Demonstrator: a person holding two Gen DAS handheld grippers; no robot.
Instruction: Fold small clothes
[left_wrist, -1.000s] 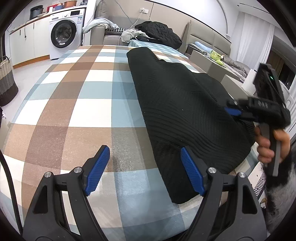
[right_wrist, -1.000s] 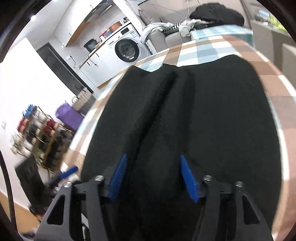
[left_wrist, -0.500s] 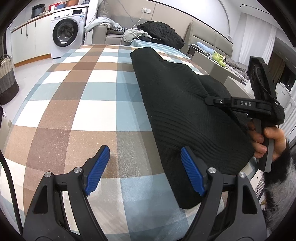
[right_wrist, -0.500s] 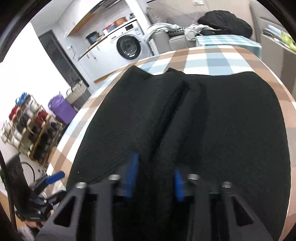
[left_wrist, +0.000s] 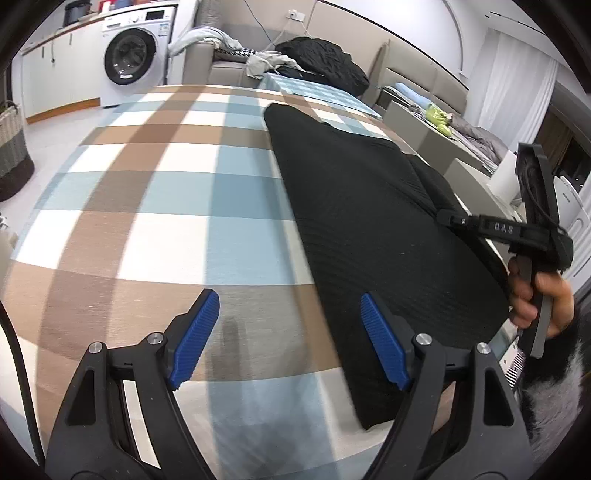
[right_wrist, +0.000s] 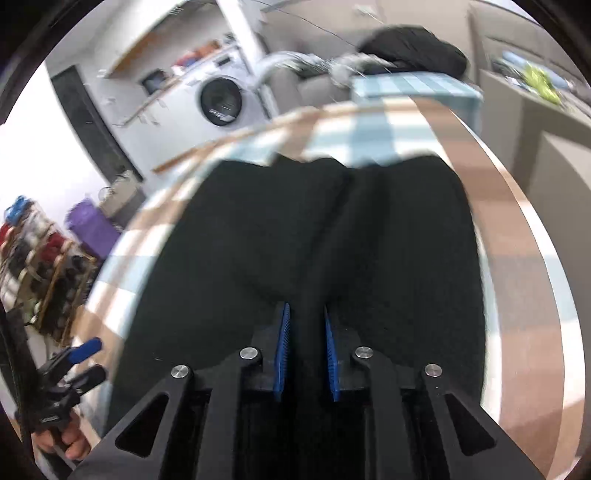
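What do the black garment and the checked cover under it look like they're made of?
Black garment: looks like a matte ribbed knit, since fine parallel ridges run across it. Checked cover: seems a woven, slightly fuzzy matte cloth, with no gloss, in brown, blue and white squares. Fibre unclear.

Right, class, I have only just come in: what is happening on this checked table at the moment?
A person is folding a black knitted garment laid out on the checked tablecloth, with a hand-held claw in each hand. The right claw has a ridge of the black fabric between its blue pads; its jaws are opening slightly. The left claw is wide open and grips nothing, over the cloth at the garment's near edge. The fold is not yet made.
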